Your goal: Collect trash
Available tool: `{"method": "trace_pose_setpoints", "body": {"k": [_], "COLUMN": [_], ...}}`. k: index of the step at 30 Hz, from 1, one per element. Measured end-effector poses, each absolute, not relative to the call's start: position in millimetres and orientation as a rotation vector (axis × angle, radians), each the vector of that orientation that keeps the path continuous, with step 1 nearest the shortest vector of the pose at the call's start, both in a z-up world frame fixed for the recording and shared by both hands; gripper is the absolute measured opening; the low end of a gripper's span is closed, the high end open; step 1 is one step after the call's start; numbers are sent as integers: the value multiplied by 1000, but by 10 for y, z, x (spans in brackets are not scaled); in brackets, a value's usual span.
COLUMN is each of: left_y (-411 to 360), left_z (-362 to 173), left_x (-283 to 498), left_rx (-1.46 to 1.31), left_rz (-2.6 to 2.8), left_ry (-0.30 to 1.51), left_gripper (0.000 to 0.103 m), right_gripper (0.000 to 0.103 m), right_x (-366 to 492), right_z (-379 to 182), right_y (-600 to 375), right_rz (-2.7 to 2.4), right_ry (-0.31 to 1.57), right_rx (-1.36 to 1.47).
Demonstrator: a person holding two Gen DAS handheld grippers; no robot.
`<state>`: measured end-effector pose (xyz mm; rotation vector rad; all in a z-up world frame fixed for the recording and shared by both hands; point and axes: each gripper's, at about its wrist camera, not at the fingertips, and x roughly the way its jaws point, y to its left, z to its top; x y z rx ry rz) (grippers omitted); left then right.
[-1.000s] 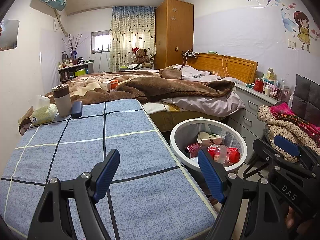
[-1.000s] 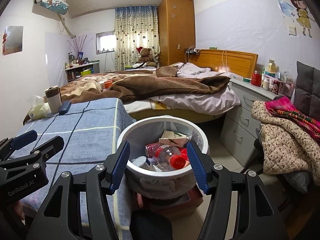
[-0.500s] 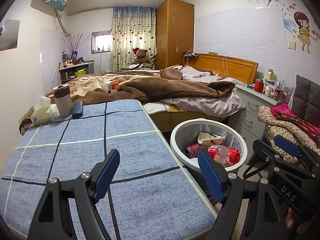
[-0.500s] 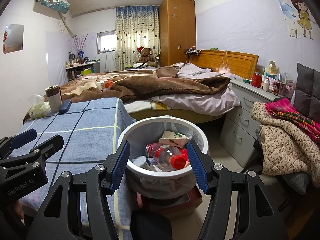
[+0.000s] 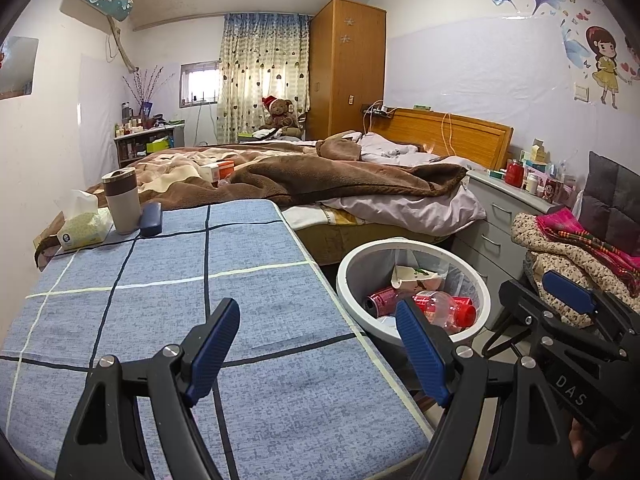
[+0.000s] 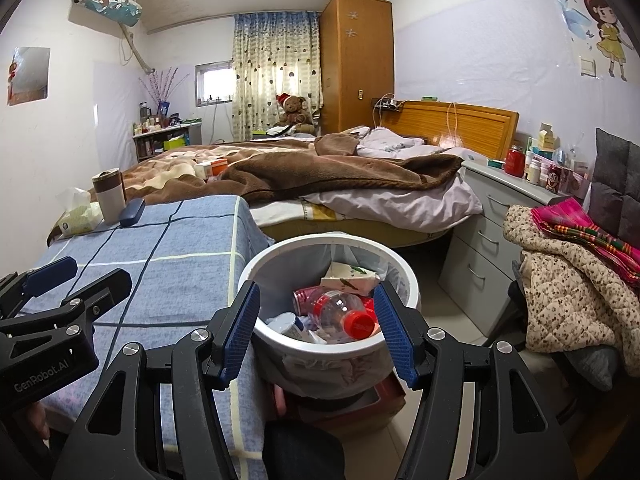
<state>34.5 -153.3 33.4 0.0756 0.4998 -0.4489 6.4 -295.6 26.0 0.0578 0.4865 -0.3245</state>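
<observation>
A white trash bin [image 6: 256,268] with a liner stands on the floor beside the blue checked table [image 6: 160,240]. It holds a plastic bottle with a red cap [image 6: 344,314], a red can [image 6: 306,298], a paper carton [image 6: 350,276] and other scraps. My right gripper [image 6: 316,330] is open and empty, just in front of and above the bin. My left gripper [image 5: 316,340] is open and empty over the table's near right edge [image 5: 280,360]. The bin also shows in the left wrist view [image 5: 348,268], with the bottle [image 5: 444,306] in it.
At the table's far left corner stand a tumbler [image 5: 121,200], a tissue pack [image 5: 82,228] and a dark case [image 5: 151,219]. A bed with brown blankets [image 5: 320,176] lies behind. A grey dresser [image 6: 480,220] and a chair with piled clothes [image 6: 568,280] are right.
</observation>
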Motion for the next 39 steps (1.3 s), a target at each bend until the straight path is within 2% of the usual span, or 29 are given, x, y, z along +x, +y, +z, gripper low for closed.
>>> {"method": "trace_pose_setpoints", "body": {"k": [39], "left_y": [-1542], "left_z": [302], "left_x": [375], "left_rx": [66], "left_rz": [-430], "left_ry": [499], "left_gripper": [82], "right_gripper": [61], "right_x": [76], "right_z": [252], "right_y": [-2936], "right_rz": [-322], "right_ry": [487], "right_rx": [53]}}
